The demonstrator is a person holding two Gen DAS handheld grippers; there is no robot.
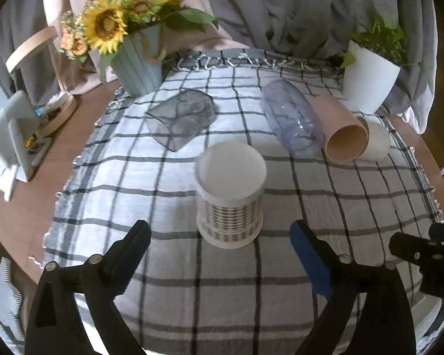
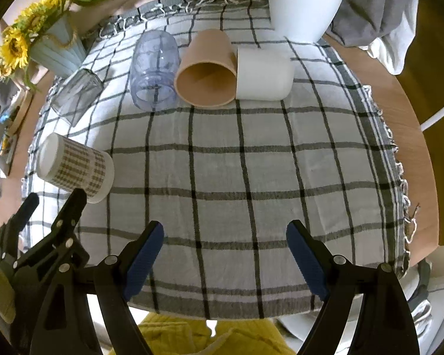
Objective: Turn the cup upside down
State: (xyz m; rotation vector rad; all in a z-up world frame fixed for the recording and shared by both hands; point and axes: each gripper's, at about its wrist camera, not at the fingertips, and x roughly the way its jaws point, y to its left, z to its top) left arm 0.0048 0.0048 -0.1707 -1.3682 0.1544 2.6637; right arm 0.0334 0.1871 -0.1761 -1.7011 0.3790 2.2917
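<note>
A white cup with a brown check band (image 1: 230,195) stands base-up on the checked cloth, just ahead of my open, empty left gripper (image 1: 219,235); it also shows in the right wrist view (image 2: 77,167). Four more cups lie on their sides at the back: grey glass (image 1: 182,118) (image 2: 75,99), clear bluish (image 1: 291,121) (image 2: 154,72), tan (image 1: 342,134) (image 2: 207,72) and white (image 1: 376,137) (image 2: 263,74). My right gripper (image 2: 225,236) is open and empty over the cloth's near middle.
A sunflower pot (image 1: 137,65) stands at the back left and a white planter (image 1: 367,80) at the back right. The round wooden table (image 2: 411,124) shows past the cloth edge. Clutter sits on the table's left side (image 1: 23,136).
</note>
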